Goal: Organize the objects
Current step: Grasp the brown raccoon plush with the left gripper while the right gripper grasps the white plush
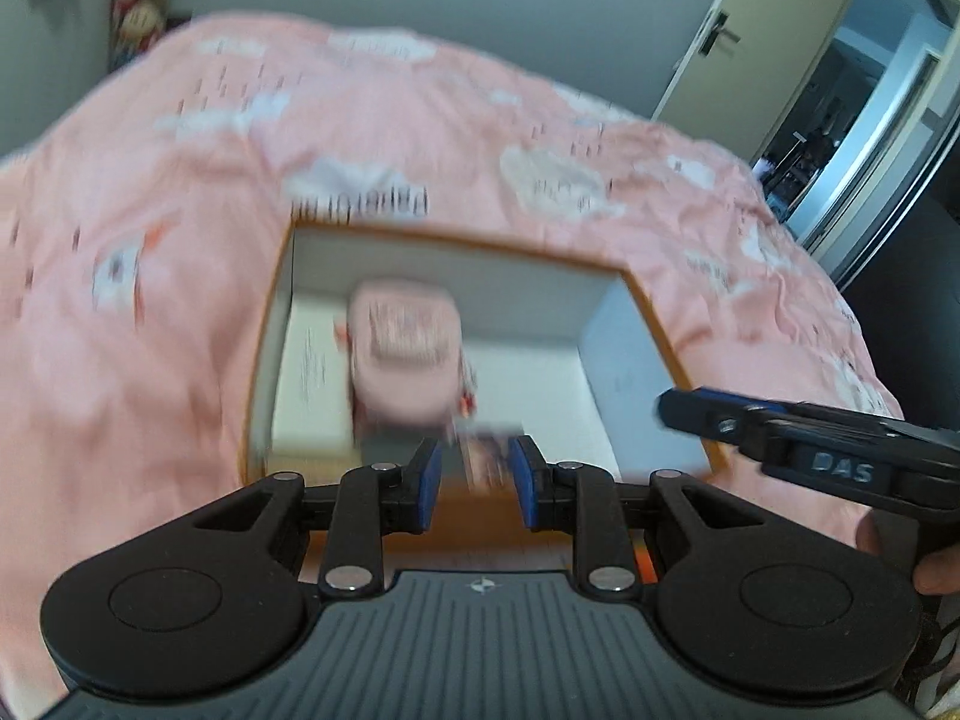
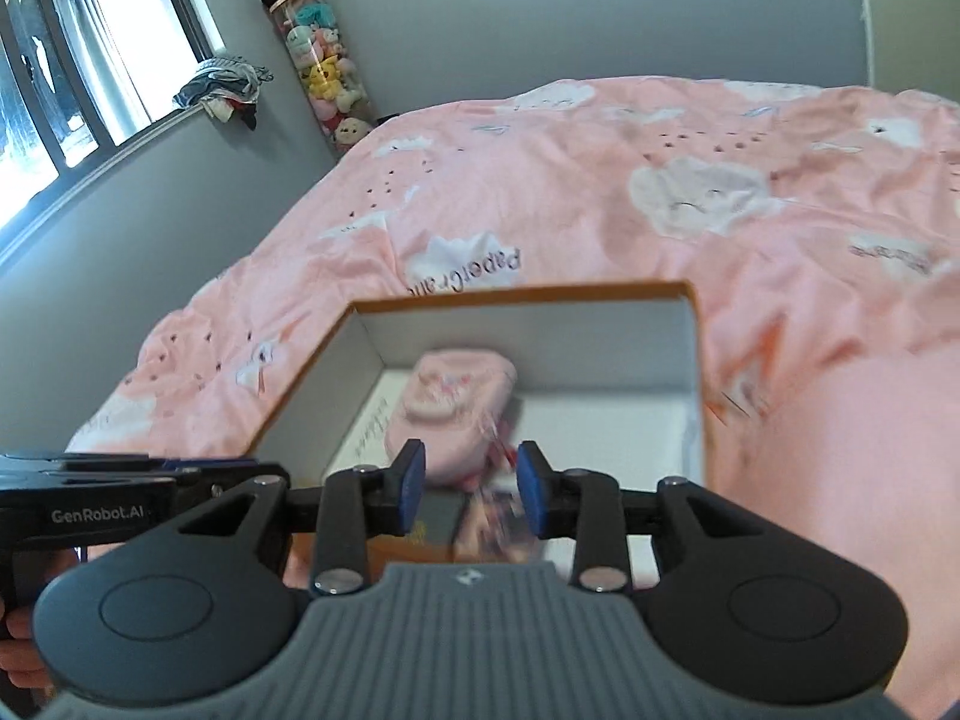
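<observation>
Left hand-held gripper: blue pads apart, nothing pressed between them; poised above the near rim of the box, pointing down into it.

Right hand-held gripper: blue pads likewise parted and empty; a blurred, patterned item shows in the gap but the pads do not bear on it. In the left view this tool enters from the right, over the box's near corner.

Box: open-topped, orange rim, white inner walls, resting on the bed.

Pink pouch: lies inside the box, toward its left-centre, partly on a white card or booklet. Small red-and-pink items beside the pouch are too blurred to identify.

Bed: pink cover printed with white clouds; soft, uneven support.

Periphery: tube of plush toys in the corner, window, open door.

Risks, judged: both tools crowd the same near edge, so they may knock together; a finger catching the rim could tip or slide the box on the yielding bedding and spill its contents.
</observation>
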A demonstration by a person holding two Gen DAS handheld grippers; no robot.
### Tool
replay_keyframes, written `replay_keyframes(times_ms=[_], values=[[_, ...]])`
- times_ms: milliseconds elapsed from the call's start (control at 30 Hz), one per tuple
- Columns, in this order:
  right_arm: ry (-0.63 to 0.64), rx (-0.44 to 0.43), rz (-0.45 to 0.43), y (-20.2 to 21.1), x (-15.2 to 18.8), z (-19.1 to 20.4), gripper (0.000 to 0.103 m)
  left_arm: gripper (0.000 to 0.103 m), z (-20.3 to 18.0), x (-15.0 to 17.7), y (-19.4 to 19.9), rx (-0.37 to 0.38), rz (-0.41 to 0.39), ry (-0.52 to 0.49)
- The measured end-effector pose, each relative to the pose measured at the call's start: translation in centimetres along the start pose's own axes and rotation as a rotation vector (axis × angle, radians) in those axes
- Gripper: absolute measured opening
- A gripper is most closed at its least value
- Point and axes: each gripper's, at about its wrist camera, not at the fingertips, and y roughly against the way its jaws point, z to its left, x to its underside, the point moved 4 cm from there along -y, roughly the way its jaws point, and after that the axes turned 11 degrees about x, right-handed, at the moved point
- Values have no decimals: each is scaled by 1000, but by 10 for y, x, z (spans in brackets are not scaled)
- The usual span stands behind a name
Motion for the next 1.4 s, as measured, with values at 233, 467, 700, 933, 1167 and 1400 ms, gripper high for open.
replay_keyframes(times_ms=[233, 467, 700, 933, 1167, 1400], values=[[11, 87, 95, 19, 61, -20, 42, 35, 5, 58, -18, 15, 159, 84], [167, 181, 174, 15, 102, -12, 48, 45, 26, 84, -19, 44, 230, 214], [287, 262, 215, 7, 116, -5, 53, 54, 38, 105, -31, 99, 292, 317], [219, 246, 257, 1, 120, -19, 56, 57, 35, 117, -48, 126, 353, 359], [172, 221, 285, -2, 123, -25, 63, 62, 37, 131, -81, 164, 449, 443], [91, 154, 342, -14, 127, -33, 71, 49, 31, 133, -87, 175, 457, 418]])
